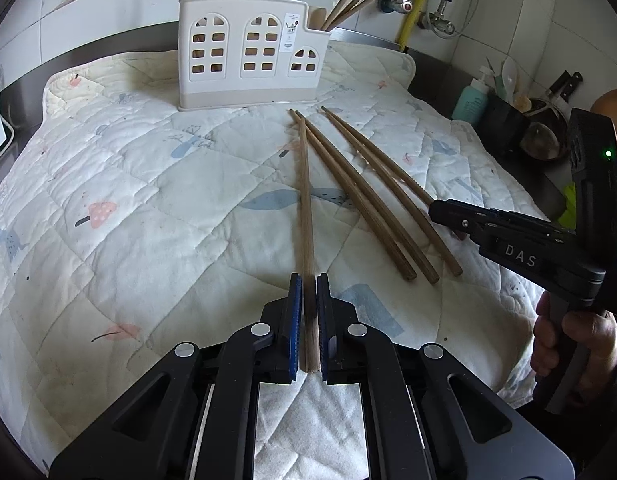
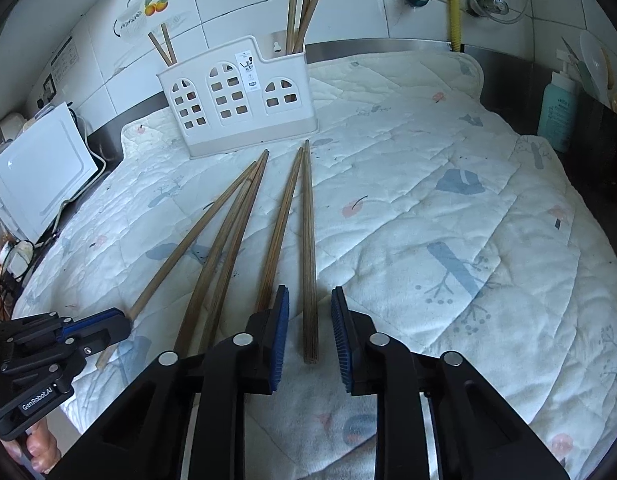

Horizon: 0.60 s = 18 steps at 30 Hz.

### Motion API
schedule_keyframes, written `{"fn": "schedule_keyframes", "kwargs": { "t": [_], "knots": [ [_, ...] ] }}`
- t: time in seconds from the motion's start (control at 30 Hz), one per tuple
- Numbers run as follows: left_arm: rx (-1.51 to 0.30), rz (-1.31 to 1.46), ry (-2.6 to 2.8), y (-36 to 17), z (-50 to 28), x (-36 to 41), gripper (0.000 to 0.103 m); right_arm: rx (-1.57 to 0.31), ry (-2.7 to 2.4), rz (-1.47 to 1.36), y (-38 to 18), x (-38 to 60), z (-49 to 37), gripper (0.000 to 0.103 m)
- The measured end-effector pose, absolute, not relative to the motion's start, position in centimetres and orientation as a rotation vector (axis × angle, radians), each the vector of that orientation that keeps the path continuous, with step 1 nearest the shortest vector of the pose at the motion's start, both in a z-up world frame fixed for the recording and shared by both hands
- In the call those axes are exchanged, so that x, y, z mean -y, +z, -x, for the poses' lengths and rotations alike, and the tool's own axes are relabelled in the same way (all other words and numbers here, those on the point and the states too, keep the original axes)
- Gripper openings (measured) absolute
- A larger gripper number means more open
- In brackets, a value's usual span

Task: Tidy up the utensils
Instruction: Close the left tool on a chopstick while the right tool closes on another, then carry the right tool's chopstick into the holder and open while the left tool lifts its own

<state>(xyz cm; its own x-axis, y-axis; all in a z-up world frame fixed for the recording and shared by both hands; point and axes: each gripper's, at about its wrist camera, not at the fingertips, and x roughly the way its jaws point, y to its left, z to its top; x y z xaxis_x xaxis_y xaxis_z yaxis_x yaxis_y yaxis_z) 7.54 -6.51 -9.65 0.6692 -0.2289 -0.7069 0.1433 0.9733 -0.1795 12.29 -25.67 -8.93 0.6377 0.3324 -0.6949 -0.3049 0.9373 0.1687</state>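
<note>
Several brown wooden chopsticks lie side by side on a quilted cloth (image 1: 128, 220). My left gripper (image 1: 308, 278) is shut on the near end of the leftmost chopstick (image 1: 306, 200); the right wrist view shows that gripper (image 2: 120, 322) low at the left, on the same chopstick (image 2: 188, 240). My right gripper (image 2: 310, 292) stands open astride the rightmost chopstick (image 2: 308, 240), with a gap on each side of it. Its left finger (image 2: 282, 312) lies over the end of the neighbouring chopstick (image 2: 284, 220). A white utensil holder (image 1: 244, 56) (image 2: 236, 100) with window cut-outs stands at the back with chopsticks upright in it.
The cloth (image 2: 448, 220) covers a steel counter against a tiled wall. A white appliance (image 2: 40, 172) with cables sits at the left edge. A teal bottle (image 2: 558, 112) (image 1: 470, 102) and a dark pot (image 1: 544, 132) stand at the right. Pipes and valves (image 2: 454, 0) run down the wall.
</note>
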Motion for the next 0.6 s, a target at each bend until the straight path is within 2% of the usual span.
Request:
{"fn": "schedule_keyframes", "kwargs": {
  "t": [0.07,0.13,0.23,0.37,0.6],
  "knots": [
    [-0.831,0.105,-0.233,-10.0,-7.7,6.8,0.006,-0.797,0.347,-0.014,-9.1,25.4,-12.4,0.012],
    [-0.827,0.101,-0.233,-9.9,-7.5,6.9,0.006,-0.787,0.335,0.026,-9.1,24.9,-12.2,0.012],
    [-0.833,0.134,-0.237,-10.0,-7.5,6.6,0.008,-0.769,0.318,0.071,-9.2,24.5,-11.9,0.007],
    [-0.840,0.150,-0.240,-10.0,-7.5,6.5,0.010,-0.754,0.320,0.087,-9.0,24.3,-11.7,0.006],
    [-0.828,0.086,-0.231,-10.0,-7.6,7.3,0.008,-0.683,0.348,0.064,-6.0,24.9,-10.4,0.006]
  ]
}}
